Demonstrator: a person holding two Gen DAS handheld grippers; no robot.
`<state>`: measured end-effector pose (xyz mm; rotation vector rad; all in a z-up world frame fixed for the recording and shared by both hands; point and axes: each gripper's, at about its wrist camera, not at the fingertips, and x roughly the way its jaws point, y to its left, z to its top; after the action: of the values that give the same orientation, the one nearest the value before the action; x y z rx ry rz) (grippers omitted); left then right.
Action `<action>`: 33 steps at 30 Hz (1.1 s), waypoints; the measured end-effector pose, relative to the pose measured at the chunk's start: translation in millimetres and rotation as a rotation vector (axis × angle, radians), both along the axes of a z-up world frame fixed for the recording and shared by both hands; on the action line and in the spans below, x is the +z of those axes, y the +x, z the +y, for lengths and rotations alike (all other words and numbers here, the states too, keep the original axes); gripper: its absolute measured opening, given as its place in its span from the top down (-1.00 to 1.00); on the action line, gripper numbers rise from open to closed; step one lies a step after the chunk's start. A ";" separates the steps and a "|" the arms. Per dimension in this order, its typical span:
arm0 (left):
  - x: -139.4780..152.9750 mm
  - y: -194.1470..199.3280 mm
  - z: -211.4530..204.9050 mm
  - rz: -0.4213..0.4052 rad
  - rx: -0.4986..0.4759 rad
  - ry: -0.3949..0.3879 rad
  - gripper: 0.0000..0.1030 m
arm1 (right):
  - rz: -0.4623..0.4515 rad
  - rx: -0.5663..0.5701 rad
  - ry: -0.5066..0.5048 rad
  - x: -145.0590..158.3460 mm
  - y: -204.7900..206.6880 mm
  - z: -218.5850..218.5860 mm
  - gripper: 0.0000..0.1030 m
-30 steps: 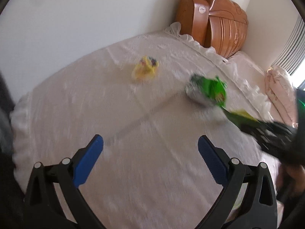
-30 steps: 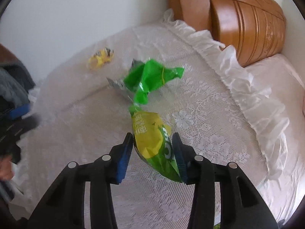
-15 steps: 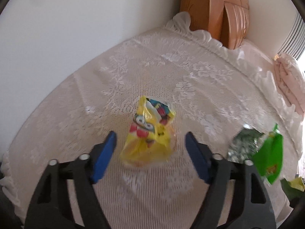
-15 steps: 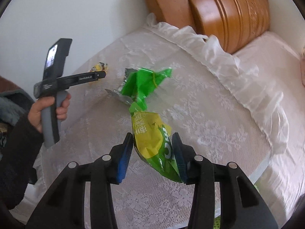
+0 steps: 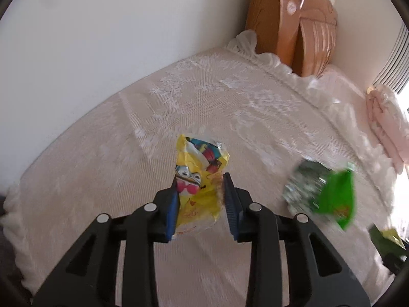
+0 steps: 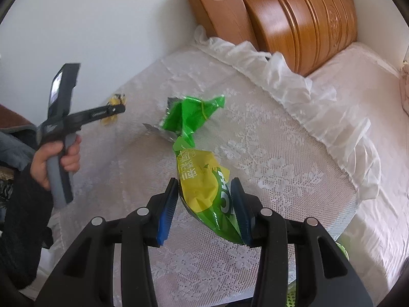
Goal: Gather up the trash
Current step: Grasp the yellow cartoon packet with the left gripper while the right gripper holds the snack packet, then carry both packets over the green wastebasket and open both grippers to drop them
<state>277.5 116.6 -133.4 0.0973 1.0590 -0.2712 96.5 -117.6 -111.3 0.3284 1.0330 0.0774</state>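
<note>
Three wrappers, left tongs [image 5: 200, 199] closing around yellow one [image 5: 198, 179], right tongs [image 6: 204, 206] clamping green-yellow bag [image 6: 204, 186].

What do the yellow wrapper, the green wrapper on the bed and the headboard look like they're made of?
Yellow wrapper: thin glossy plastic film, probably foil-lined; it crinkles and shows a silvery torn edge.
Green wrapper: crumpled plastic film with a silver metallised inside showing.
Headboard: varnished wood or wood-look veneer, with orange grain, carved grooves and a sheen.

The right gripper [image 6: 203, 206] holds a yellow-green bag [image 6: 207, 192] tight in its jaws. A green wrapper [image 6: 190, 116] lies on the bed [image 6: 281, 158]. A hand [image 6: 55, 161] holds the left gripper [image 6: 116, 108].
</note>
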 end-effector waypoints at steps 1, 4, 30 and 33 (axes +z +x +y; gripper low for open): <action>8.0 -11.8 2.2 -0.001 0.006 -0.013 0.40 | -0.010 0.005 0.002 3.5 -3.7 -0.4 0.17; 32.1 -58.1 0.1 -0.017 0.013 -0.015 0.40 | -0.032 0.021 0.013 12.4 -18.5 -3.5 0.17; 54.9 -329.8 -259.2 0.091 -0.630 -0.098 0.40 | 0.015 -0.348 -0.031 11.3 -255.7 -168.4 0.17; 55.4 -335.1 -267.6 0.095 -0.650 -0.091 0.40 | 0.008 -0.376 -0.030 10.6 -268.5 -177.3 0.17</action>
<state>-57.6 -151.0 -78.0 0.3503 1.0848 -0.9172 -172.0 -294.9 -100.7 0.4909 0.9648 -0.2776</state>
